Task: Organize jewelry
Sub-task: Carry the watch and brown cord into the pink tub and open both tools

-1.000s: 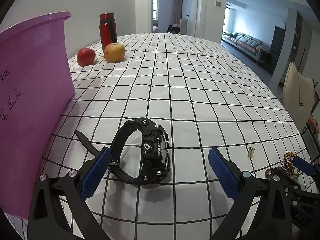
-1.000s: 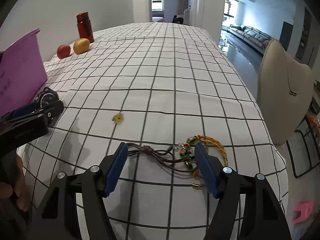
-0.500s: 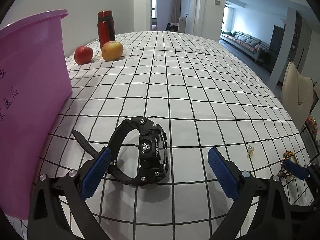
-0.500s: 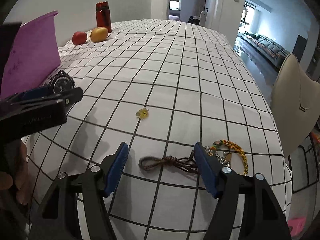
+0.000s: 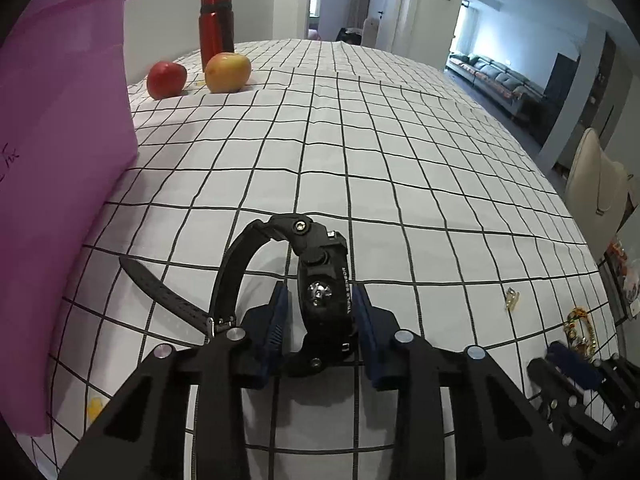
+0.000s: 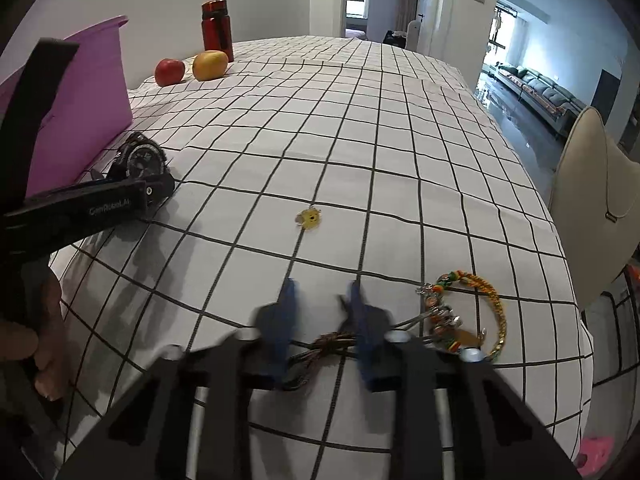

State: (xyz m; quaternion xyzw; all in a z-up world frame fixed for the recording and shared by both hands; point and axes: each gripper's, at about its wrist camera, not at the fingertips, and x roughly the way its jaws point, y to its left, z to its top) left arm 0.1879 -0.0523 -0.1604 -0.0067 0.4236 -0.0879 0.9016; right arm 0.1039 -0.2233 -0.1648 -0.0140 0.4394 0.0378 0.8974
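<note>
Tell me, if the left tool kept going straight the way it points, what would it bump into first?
Probably the black watch: its case already sits between the left tool's closing fingers. Past that, the checked tablecloth, since the tool tilts downward.

Watch (image 5: 324,300): black, standing on edge, strap open, between blue pads.
Bracelet (image 6: 472,316): brown cord, colourful beads, lying flat.
Charm (image 6: 308,218): small, yellow.

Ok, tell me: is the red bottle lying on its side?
No, the red bottle stands upright behind the two apples.
</note>
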